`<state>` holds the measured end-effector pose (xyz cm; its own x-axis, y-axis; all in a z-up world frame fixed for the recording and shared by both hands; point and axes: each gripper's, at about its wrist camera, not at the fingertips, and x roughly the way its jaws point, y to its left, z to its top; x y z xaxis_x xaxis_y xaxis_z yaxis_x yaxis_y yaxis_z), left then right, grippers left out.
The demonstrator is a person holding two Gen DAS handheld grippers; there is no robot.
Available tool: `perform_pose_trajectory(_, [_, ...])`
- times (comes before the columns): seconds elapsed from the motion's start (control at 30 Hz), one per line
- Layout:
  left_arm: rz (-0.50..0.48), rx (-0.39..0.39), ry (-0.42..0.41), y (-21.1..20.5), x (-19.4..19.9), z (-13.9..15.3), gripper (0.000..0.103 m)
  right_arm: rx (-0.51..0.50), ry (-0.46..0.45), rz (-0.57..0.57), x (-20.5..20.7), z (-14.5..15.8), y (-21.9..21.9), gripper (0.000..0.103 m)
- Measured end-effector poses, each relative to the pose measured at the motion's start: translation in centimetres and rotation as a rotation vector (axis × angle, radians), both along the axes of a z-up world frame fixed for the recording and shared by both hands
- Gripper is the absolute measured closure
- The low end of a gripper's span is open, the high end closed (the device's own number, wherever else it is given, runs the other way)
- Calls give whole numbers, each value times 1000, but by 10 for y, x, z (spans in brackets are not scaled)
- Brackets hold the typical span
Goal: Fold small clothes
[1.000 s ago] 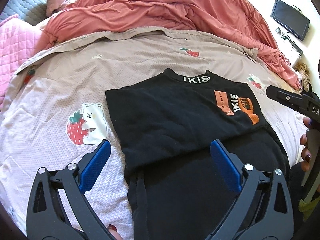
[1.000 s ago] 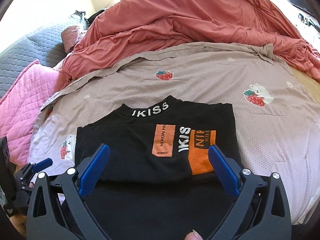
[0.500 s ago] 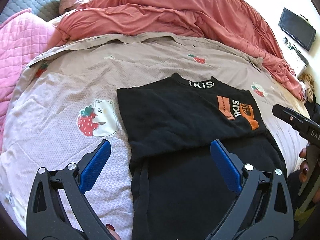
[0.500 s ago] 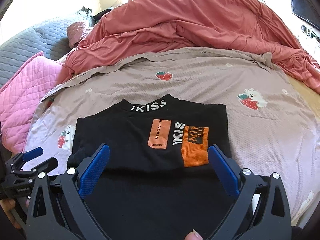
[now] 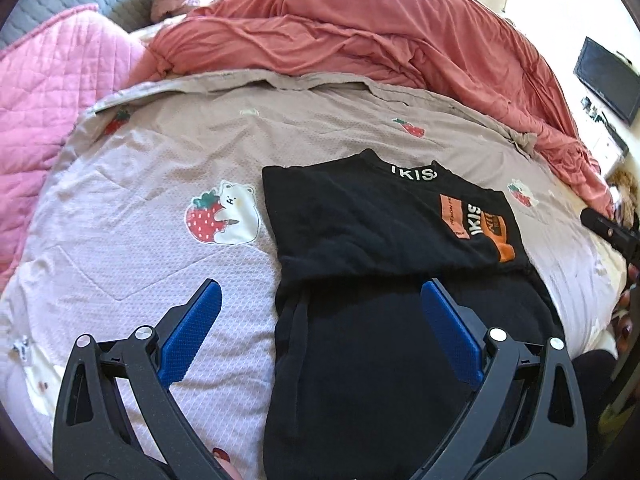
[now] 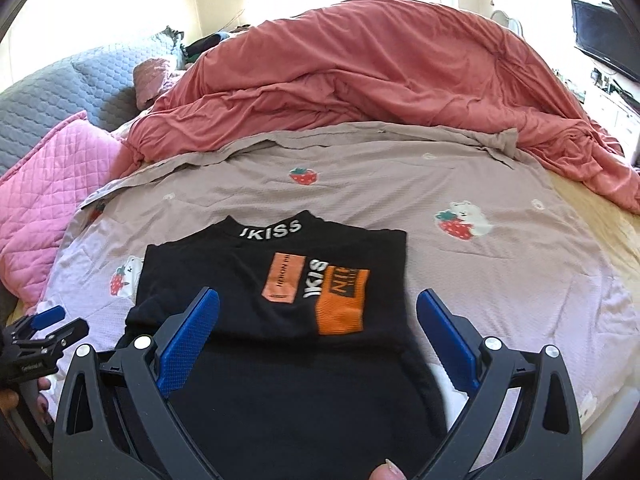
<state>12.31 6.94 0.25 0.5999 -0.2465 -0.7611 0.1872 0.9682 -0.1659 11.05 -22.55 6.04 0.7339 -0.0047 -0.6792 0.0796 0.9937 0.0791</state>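
A small black top point(image 5: 384, 240) with an orange patch and white "IKISS" lettering lies on the bed, its upper part folded flat over the lower part; it also shows in the right wrist view point(image 6: 280, 304). My left gripper point(image 5: 320, 296) is open and empty above the garment's near left edge. My right gripper point(image 6: 318, 304) is open and empty above the garment's near half. The left gripper appears at the left edge of the right wrist view point(image 6: 44, 328), and the right gripper's tip at the right edge of the left wrist view point(image 5: 608, 228).
The garment rests on a beige sheet with strawberry-bear prints point(image 5: 160, 152). A rumpled salmon duvet point(image 6: 380, 80) is piled at the back. A pink quilted blanket point(image 5: 44, 92) lies at the left. A dark screen point(image 6: 604, 36) stands off the bed at the right.
Both grippers have drawn back and up from the garment, so it looks smaller and farther. Both stay open. The garment has not moved.
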Motion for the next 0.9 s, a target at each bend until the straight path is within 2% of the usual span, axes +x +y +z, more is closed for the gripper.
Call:
perform_pose_trajectory(0.37, [7, 50, -8, 1, -35, -3, 10, -1, -30, -15, -26, 9, -24, 5])
perform_pose_trajectory(0.7, [60, 34, 32, 17, -50, -9, 10, -2, -26, -20, -48, 9, -44, 5])
perform_pose_trajectory(0.9, [96, -4, 91, 29, -58, -21, 10, -22, 9, -30, -63, -1, -59, 5])
